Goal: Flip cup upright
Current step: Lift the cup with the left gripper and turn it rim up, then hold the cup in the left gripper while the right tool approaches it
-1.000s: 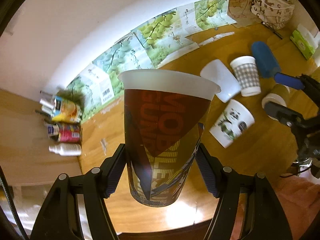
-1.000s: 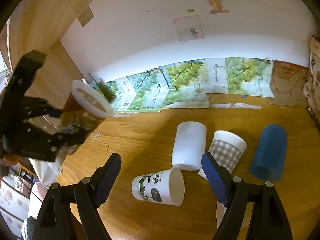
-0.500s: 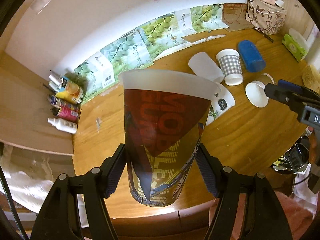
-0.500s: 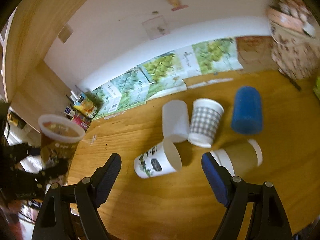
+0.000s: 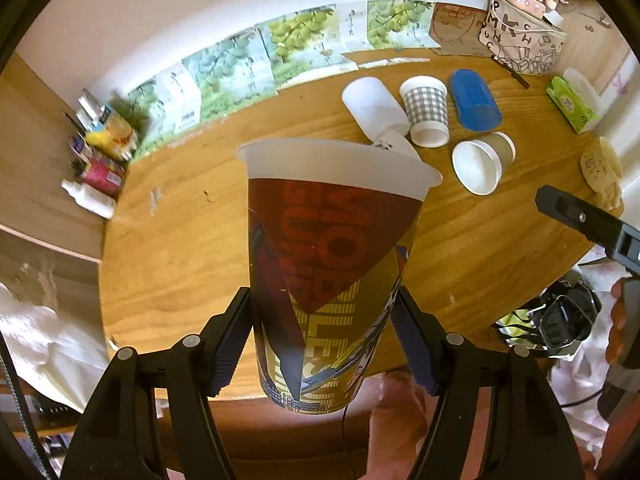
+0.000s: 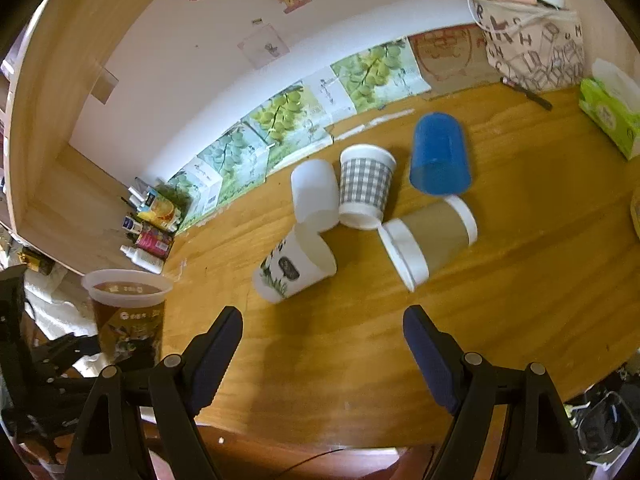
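The printed cup (image 5: pixel 332 276), rim up, is clamped by the left gripper (image 5: pixel 322 338) off the table's (image 5: pixel 480 248) near-left edge and could be tipped over it if released early, while the right gripper (image 6: pixel 322 354) is held open, empty.

On the wooden table (image 6: pixel 520 280) a green tissue box (image 6: pixel 610 114) stands at the right edge. A printed bag (image 6: pixel 532 48) stands in the far right corner near the wall. Grape posters (image 6: pixel 288 120) lean along the white wall (image 6: pixel 200 60). Some bottles and small packs (image 6: pixel 150 228) are grouped at the left end. A pen (image 6: pixel 528 94) lies in front of the bag.
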The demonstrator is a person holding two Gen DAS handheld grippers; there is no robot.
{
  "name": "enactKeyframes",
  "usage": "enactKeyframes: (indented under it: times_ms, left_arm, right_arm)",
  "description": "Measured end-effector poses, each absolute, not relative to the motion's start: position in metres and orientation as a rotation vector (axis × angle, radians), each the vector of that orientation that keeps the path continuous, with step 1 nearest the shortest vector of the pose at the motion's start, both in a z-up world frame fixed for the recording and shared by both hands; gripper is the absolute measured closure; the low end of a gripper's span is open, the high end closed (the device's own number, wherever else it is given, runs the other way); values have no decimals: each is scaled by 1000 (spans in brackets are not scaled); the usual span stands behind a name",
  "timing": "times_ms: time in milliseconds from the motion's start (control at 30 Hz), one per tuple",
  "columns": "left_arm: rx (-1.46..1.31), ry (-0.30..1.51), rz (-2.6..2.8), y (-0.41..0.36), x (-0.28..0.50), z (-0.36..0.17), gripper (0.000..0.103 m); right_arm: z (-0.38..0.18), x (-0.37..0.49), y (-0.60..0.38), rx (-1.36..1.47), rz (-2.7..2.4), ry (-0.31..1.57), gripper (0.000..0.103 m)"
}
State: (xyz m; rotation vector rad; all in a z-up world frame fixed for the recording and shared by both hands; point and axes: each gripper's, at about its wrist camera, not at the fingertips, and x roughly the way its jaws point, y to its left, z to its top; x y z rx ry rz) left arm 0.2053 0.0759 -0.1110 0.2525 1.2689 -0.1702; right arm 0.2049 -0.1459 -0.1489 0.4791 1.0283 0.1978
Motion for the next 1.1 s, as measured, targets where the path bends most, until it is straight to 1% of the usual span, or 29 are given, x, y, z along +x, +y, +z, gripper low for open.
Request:
enactKeyframes:
  times_ms: [433, 1100]
  left_arm:
    - [105, 1372, -146, 40, 201, -153, 31]
    - [-186, 1500, -79, -18, 204, -224, 31]
  right_arm:
    - [-170, 202, -163, 465, 265, 1156, 20]
    - [-197, 257, -205, 316, 429, 1346, 20]
